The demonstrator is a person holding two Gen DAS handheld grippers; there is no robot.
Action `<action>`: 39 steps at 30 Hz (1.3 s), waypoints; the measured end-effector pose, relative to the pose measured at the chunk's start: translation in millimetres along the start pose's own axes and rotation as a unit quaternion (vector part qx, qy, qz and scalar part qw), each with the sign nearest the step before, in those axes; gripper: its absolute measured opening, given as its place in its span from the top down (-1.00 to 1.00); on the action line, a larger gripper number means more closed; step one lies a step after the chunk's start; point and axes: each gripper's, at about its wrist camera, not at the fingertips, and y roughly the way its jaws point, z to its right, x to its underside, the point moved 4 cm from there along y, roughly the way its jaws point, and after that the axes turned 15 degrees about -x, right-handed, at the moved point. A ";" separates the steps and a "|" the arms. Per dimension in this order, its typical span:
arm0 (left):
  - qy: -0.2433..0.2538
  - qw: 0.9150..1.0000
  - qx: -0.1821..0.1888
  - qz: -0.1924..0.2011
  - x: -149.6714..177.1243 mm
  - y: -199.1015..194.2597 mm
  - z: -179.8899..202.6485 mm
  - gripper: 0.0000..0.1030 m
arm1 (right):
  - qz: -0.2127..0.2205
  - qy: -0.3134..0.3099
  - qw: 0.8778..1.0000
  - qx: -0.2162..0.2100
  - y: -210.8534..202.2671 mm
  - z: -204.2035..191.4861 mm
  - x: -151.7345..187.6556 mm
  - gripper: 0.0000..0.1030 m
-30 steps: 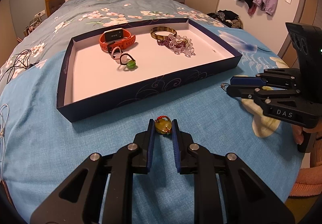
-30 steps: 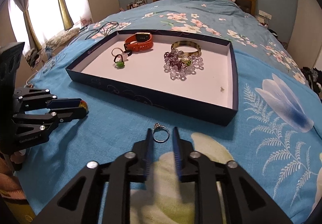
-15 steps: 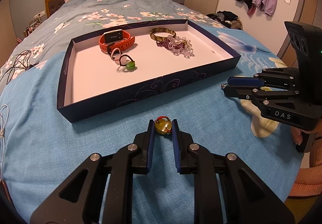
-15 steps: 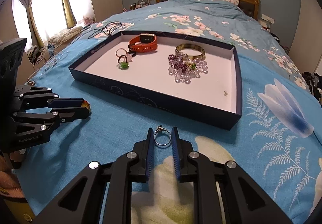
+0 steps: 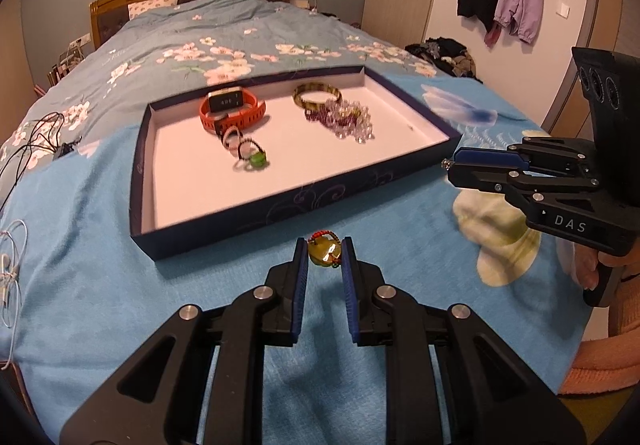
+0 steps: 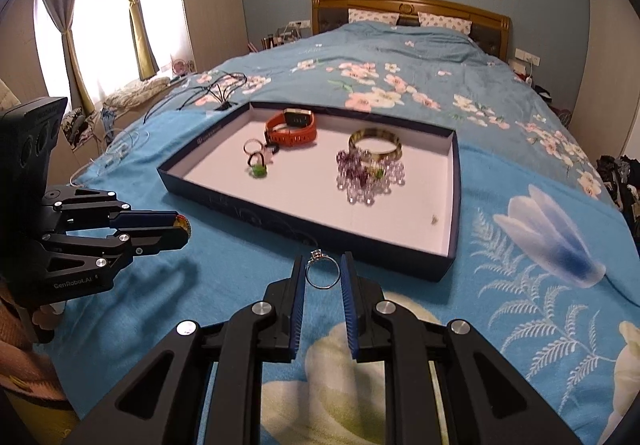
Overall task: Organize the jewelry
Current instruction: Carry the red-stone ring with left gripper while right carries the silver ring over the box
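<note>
We work over a bed [image 6: 400, 57] with a blue floral cover, where a shallow tray [image 6: 384, 245] with dark walls lies in front of both grippers. In the tray we see an orange watch [image 6: 294, 127], a bangle [image 6: 375, 143] touching a heap of clear and purple beads [image 6: 366, 175], and a few small rings with a green stone [image 6: 258, 169] near the watch. Our left gripper [image 5: 325, 251] is closed on a yellow-green pendant [image 5: 324, 253] with a red cord, held off the cover just short of the tray's near wall. Our right gripper [image 6: 323, 271] is clamped on a silver ring [image 6: 322, 272] with a small stone on top, also just before the near wall.
</note>
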 end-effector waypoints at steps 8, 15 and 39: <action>-0.008 1.000 -0.005 0.025 -16.1 -13.2 -9.2 0.67 | 0.016 -0.005 1.000 -0.001 -2.7 1.0 -13.9 0.69; -0.013 0.999 -0.013 0.036 -25.3 -15.6 -14.4 0.67 | 0.023 -0.009 1.000 -0.001 -1.1 3.7 -23.5 0.69; -0.018 0.999 -0.032 0.037 -48.6 10.4 -24.5 0.67 | 0.024 -0.007 1.000 -0.002 17.0 14.7 -45.1 0.69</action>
